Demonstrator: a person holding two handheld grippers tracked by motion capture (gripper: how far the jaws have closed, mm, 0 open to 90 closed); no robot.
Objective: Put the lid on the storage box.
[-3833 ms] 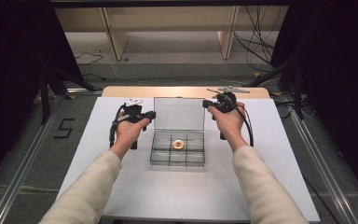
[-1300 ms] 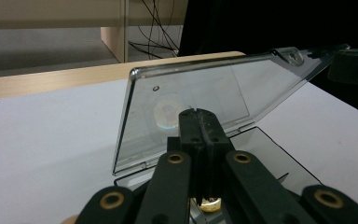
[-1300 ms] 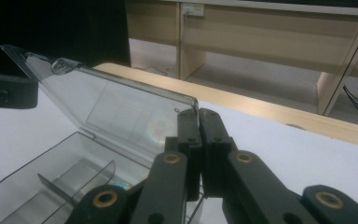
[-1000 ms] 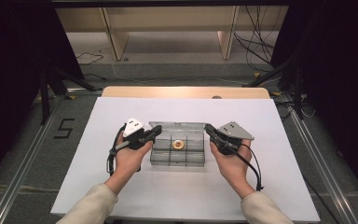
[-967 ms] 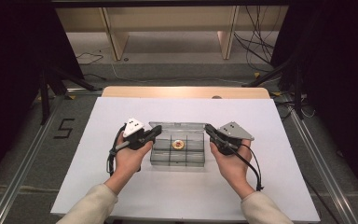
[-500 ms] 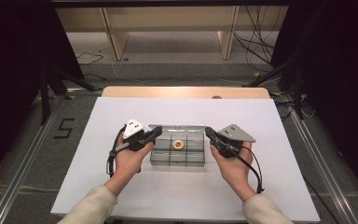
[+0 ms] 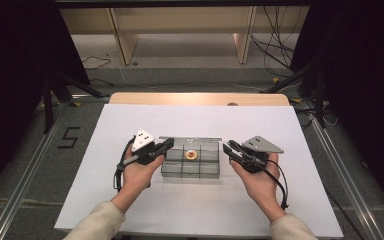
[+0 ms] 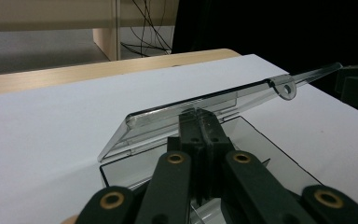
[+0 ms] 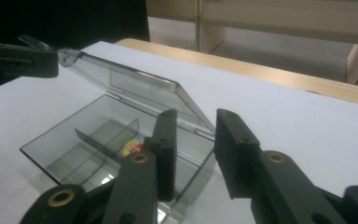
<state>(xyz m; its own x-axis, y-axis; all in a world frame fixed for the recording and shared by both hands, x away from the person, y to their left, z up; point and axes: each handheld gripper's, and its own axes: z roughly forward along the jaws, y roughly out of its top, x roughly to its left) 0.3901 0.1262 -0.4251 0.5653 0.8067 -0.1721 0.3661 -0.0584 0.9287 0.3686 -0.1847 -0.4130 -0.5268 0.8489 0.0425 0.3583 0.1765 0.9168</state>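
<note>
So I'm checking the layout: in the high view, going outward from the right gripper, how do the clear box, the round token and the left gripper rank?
1. Clear box: beside the right gripper.
2. Round token: in a middle compartment.
3. Left gripper: at the box's far side.

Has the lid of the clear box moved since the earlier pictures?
Yes. The lid stood upright at the far edge of the compartment box; now it leans low over it.

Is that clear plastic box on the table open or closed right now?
Partly open. The lid slants up from the box, leaving a gap, and the left gripper pinches the lid's edge.
</note>
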